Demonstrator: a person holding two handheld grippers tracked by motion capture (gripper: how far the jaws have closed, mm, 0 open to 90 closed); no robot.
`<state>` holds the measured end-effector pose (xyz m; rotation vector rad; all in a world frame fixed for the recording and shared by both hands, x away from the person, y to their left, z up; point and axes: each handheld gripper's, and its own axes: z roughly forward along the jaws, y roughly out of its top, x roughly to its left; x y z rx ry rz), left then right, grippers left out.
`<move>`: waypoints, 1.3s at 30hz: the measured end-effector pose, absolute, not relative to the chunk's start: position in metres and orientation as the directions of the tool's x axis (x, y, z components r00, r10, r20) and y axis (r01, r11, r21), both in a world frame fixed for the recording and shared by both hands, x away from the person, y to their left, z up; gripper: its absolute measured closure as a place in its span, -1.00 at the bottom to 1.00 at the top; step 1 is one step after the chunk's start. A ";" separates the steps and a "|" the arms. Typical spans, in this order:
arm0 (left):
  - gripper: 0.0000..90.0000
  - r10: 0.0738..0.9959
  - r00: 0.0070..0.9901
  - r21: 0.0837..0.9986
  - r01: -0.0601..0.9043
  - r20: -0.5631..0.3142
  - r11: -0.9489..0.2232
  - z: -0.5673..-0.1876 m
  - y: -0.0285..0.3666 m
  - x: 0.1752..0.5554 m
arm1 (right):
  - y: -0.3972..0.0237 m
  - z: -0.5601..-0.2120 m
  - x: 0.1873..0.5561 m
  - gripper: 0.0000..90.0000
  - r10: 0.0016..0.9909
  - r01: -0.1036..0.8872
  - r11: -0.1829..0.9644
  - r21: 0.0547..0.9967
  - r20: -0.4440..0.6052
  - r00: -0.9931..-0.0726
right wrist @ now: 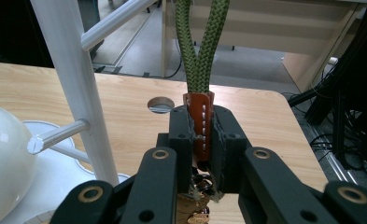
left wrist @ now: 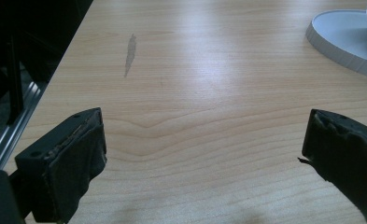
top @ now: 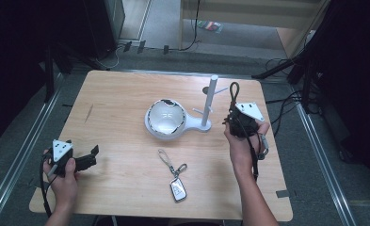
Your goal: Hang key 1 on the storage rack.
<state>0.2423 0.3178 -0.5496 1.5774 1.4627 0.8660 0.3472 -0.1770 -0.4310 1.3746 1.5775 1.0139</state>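
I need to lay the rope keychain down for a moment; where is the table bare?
Bare wood spans the table's far-left corner, and lies between the left gripper and the car key. It is crowded around the white stand, the bowl and the right gripper.

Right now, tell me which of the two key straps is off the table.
The green rope loop strap with the brown leather wrap, clamped upright in the right gripper beside the white peg stand. The other, the car key on its metal clip, lies flat on the table.
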 end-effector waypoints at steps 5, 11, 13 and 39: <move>-1.00 0.995 0.098 0.894 0.447 -0.035 -0.013 -0.549 0.318 0.242 | -0.174 -0.431 0.347 0.81 0.992 0.361 0.099 0.927 -0.066 -0.103; -1.00 0.994 0.099 0.894 0.448 -0.035 -0.013 -0.549 0.318 0.242 | -0.170 -0.431 0.346 0.81 0.991 0.358 0.108 0.928 -0.072 -0.113; -1.00 0.994 0.099 0.895 0.447 -0.035 -0.013 -0.550 0.318 0.243 | -0.169 -0.431 0.346 0.81 0.991 0.361 0.106 0.926 -0.070 -0.113; -1.00 0.994 0.100 0.895 0.447 -0.036 -0.012 -0.550 0.318 0.243 | -0.157 -0.432 0.341 0.80 0.985 0.365 0.147 0.919 -0.103 -0.138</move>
